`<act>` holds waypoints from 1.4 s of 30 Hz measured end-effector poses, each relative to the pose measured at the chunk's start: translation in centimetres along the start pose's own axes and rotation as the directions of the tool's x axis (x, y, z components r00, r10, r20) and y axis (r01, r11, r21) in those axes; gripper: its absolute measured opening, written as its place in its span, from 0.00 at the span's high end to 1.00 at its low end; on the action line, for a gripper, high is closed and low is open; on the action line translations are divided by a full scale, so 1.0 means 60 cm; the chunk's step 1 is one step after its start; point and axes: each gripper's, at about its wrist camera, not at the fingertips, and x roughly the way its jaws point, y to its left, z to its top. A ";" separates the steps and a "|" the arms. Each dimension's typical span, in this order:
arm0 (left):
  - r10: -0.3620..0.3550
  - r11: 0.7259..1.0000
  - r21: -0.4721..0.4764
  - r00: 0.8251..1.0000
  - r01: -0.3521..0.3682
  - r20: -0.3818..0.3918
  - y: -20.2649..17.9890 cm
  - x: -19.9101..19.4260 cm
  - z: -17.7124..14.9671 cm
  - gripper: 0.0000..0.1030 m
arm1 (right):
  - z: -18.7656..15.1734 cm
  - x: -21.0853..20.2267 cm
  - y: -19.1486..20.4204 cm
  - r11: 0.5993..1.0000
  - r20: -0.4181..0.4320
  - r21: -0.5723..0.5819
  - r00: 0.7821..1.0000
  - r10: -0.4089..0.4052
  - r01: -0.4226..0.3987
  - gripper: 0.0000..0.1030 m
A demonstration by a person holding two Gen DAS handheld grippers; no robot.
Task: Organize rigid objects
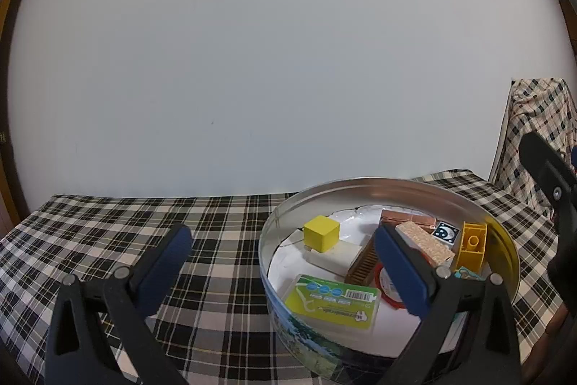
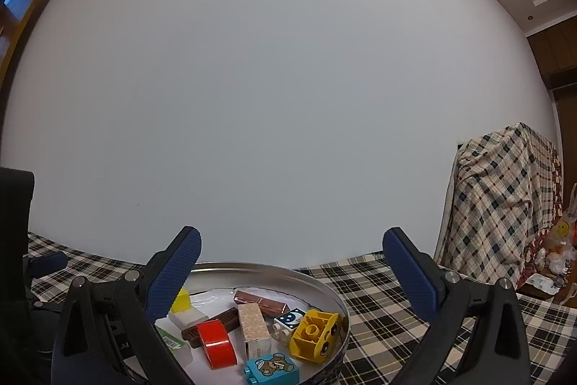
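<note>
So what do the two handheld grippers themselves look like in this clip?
Both match: the left gripper and right gripper have black plastic angular frames with silver pivot screws and two fingers faced with blue textured pads. No cables, markings or sleeves are visible.

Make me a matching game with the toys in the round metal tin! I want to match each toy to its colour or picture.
Things:
1. plain wooden cube
2. oval tape roll
3. plastic brick with a bear picture
4. small white brick printed with a moon

Colours:
A. red
B. dark blue panel with stars
C. yellow
D. turquoise

Pairs: 1-C, 2-A, 3-D, 4-B
</note>
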 end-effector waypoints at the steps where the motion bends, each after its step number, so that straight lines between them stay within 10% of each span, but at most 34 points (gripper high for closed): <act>1: 0.002 1.000 -0.001 1.000 -0.002 -0.002 0.000 0.001 0.000 0.00 | 0.000 0.000 0.000 1.000 -0.001 -0.001 1.000 0.000 0.000 0.01; 42: 0.001 1.000 0.022 1.000 0.000 -0.008 -0.014 0.000 -0.001 0.00 | 0.002 -0.009 -0.004 0.999 0.029 0.019 0.999 -0.047 0.046 0.01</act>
